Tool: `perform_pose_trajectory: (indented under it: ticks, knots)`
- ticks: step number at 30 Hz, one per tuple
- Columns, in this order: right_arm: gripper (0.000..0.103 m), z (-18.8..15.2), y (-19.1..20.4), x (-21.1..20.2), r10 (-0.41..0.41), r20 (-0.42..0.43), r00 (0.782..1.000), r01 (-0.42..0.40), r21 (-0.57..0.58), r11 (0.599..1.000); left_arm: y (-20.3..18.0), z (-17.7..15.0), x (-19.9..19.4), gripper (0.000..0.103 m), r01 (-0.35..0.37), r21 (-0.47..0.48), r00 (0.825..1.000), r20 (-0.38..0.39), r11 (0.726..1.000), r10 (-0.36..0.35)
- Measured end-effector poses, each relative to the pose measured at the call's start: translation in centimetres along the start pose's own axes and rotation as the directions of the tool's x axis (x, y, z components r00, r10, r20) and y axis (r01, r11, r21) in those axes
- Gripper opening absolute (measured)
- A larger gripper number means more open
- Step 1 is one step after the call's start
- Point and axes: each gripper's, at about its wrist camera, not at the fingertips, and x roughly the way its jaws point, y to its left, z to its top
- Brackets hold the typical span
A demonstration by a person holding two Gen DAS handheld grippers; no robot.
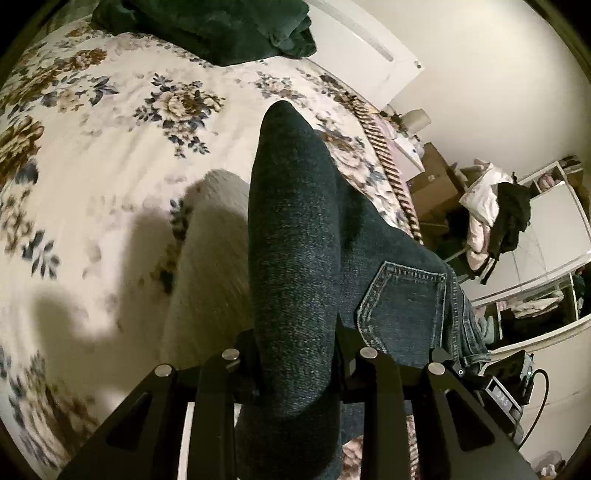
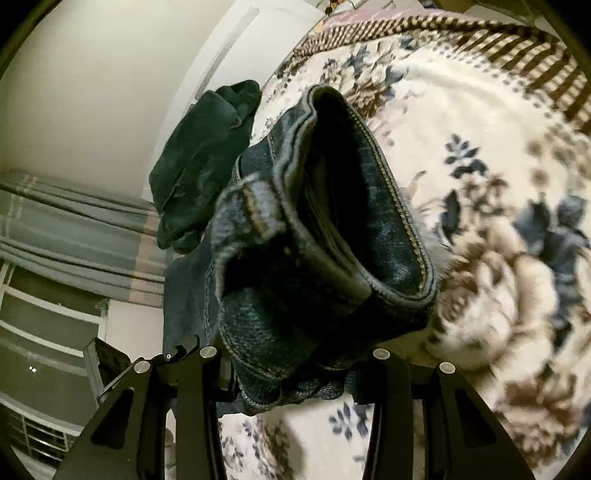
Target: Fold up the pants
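Jeans: dark denim, held up off the flowered bedspread between our two tongs. We find the left gripper clamped on a thick fold of cloth, with a back pocket hanging to one side. The right gripper is clamped on the bunched waistband, which gapes open toward the camera. A dark green blanket lies heaped at the far edge of the bed.

Risks, as we judge them: both grips hold bulky wads rather than flat edges, so layers may slide out unevenly; the hanging cloth may land twisted or creased; and a careless swing might drag the jeans across the blanket.
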Motion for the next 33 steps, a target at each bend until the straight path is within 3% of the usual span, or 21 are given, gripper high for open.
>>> perform_pose_trajectory:
  ticks: [7, 13, 16, 18, 22, 25, 29, 33]
  knots:
    - [0.044, 0.9, -1.5, 6.9, -0.036, -0.055, 0.998, 0.037, 0.02, 0.999, 4.6, 1.6, 3.5, 0.024, -0.008, -0.06, 0.999, -0.044, 0.998, 0.005]
    - [0.044, 1.2, -2.8, 8.9, -0.067, -0.078, 0.995, 0.068, 0.016, 0.998, 5.9, 1.1, 4.8, 0.026, 0.003, -0.079, 0.997, -0.075, 0.997, -0.009]
    - [0.046, 1.6, -4.2, 9.4, -0.083, -0.103, 0.991, 0.088, 0.048, 0.995, 6.1, 0.6, 5.3, 0.031, 0.007, -0.083, 0.995, -0.095, 0.997, -0.015]
    - [0.053, 1.8, -5.0, 9.7, -0.102, -0.126, 0.987, 0.111, 0.066, 0.992, 6.6, 0.6, 5.7, 0.038, 0.005, -0.101, 0.994, -0.113, 0.995, -0.017]
    - [0.065, 2.0, -4.7, 9.6, -0.173, -0.156, 0.973, 0.179, 0.023, 0.984, 5.0, 0.4, 4.8, 0.043, -0.082, -0.039, 0.991, -0.11, 0.996, 0.077]
    - [0.077, 2.1, -3.3, 9.0, -0.267, -0.157, 0.951, 0.26, -0.06, 0.964, 2.7, 0.3, 4.2, 0.05, -0.212, 0.043, 0.97, -0.109, 0.976, 0.215]
    - [0.093, 1.6, -1.1, 7.9, -0.383, -0.13, 0.915, 0.358, -0.181, 0.916, -0.1, -0.2, 3.4, 0.079, -0.323, 0.136, 0.941, -0.062, 0.937, 0.334]
    - [0.099, 0.5, 1.7, 6.7, -0.501, -0.059, 0.863, 0.46, -0.317, 0.83, -2.6, -1.0, 2.4, 0.093, -0.371, 0.204, 0.924, -0.016, 0.906, 0.383]
